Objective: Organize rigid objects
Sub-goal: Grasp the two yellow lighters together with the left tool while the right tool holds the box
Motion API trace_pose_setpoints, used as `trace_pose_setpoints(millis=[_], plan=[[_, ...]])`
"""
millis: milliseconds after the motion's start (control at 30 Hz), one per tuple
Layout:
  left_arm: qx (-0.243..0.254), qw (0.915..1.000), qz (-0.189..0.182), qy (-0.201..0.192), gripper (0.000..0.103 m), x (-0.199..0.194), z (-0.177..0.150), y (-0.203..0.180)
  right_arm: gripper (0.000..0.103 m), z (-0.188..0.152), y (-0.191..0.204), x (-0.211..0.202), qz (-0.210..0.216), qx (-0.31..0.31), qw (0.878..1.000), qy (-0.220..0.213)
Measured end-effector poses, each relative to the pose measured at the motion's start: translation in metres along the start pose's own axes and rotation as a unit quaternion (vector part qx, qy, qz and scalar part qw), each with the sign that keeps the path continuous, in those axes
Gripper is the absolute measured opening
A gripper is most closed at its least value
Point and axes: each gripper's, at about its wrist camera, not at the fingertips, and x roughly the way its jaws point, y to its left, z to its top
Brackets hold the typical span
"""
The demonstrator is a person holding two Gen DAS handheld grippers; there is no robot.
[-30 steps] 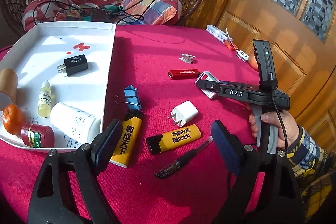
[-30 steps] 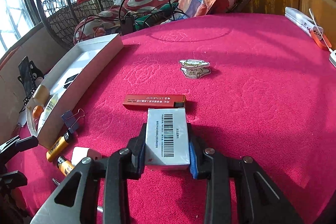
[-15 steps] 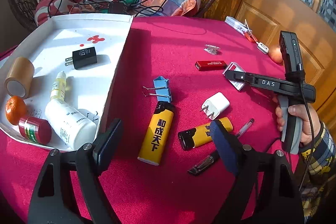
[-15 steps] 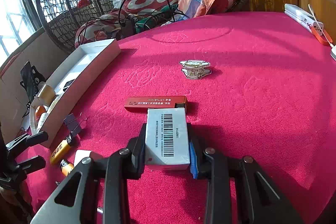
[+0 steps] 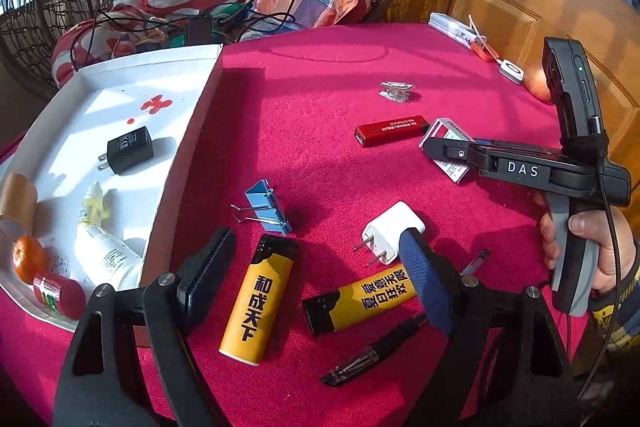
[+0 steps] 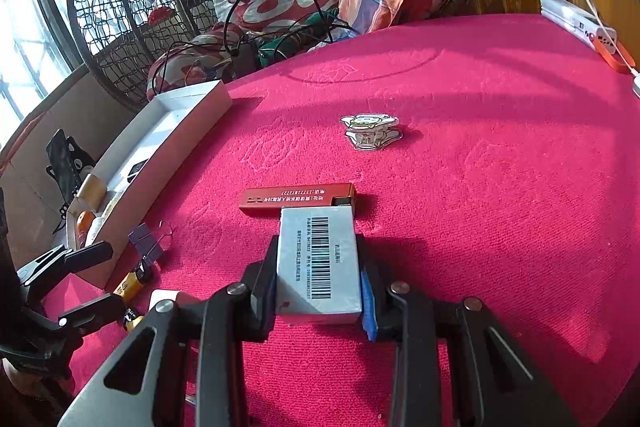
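Swung closer over the clutter since a second ago — left gripper (image 5: pixel 316 267), jaws spread wide and grasping nothing, now straddling the upright-lettered yellow lighter (image 5: pixel 260 301), which lies between and just ahead of its fingers on the red tablecloth (image 5: pixel 320 99). Unchanged meanwhile: right gripper (image 6: pixel 318 277) clenched on the grey barcode box (image 6: pixel 318 261), low over or on the cloth with no visible lift, red lighter (image 6: pixel 298 199) just beyond the box's far end. Off to the left gripper's left, white tray (image 5: pixel 192 131) already holding a black charger (image 5: pixel 130 150), a white bottle (image 5: pixel 106 261), a small dropper bottle (image 5: pixel 92 209), a tangerine (image 5: pixel 27 259) and a red-capped jar (image 5: pixel 60 297). Nearer the left tool, largest to smallest: second yellow lighter (image 5: pixel 360 301) under the right-hand finger, white plug adapter (image 5: pixel 390 237) just ahead of that finger, blue binder clip (image 5: pixel 266 207) ahead of the gap, black pen (image 5: pixel 384 347) low to the right. Farther out, ahead of the right gripper, a small clear charm (image 6: pixel 370 131). Probable reading — left tool lining up on the lighter as its next pick, box still to be carried to the tray; sorting roughly half done.
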Motion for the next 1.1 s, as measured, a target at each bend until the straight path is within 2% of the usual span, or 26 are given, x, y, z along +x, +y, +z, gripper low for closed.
trace_pose_setpoints(millis=[100,200,267,367,500,600,667,800,867,1100], plan=[[-0.009,0.9999,-0.002,0.012,0.082,0.006,-0.006,0.003,0.032,0.0,0.0,0.0,0.0,0.0,1.0,0.0],[-0.038,0.9986,-0.025,0.026,0.082,0.009,-0.014,0.013,0.032,0.0,0.0,0.0,0.002,0.0,1.0,0.0],[-0.019,0.999,-0.031,0.025,0.082,0.006,-0.019,0.009,0.032,0.0,0.0,0.0,0.002,0.001,1.0,0.0],[0.006,0.9993,-0.026,0.027,0.082,0.005,-0.023,0.002,0.032,0.0,0.0,0.0,0.003,0.001,1.0,0.0],[-0.027,0.9991,-0.022,0.023,0.08,0.01,-0.016,0.012,0.032,0.0,0.0,0.0,0.004,0.002,1.0,0.0],[-0.013,0.9991,-0.012,0.038,0.08,0.019,-0.012,0.007,0.032,0.0,0.0,0.0,0.003,0.001,1.0,0.0],[-0.019,0.9972,-0.051,0.05,0.08,0.021,-0.012,0.006,0.032,0.0,0.0,-0.001,0.004,0.002,1.0,0.0],[0.064,0.9934,-0.071,0.063,0.08,0.015,-0.02,-0.018,0.032,0.0,0.0,0.0,0.005,0.002,1.0,0.0],[0.063,0.9908,-0.094,0.074,0.08,0.016,-0.02,-0.022,0.032,0.0,0.0,0.0,0.004,0.001,1.0,0.0],[0.114,0.9896,-0.041,0.077,0.08,0.023,-0.022,-0.038,0.032,0.0,0.0,0.0,0.005,0.001,1.0,0.0]])
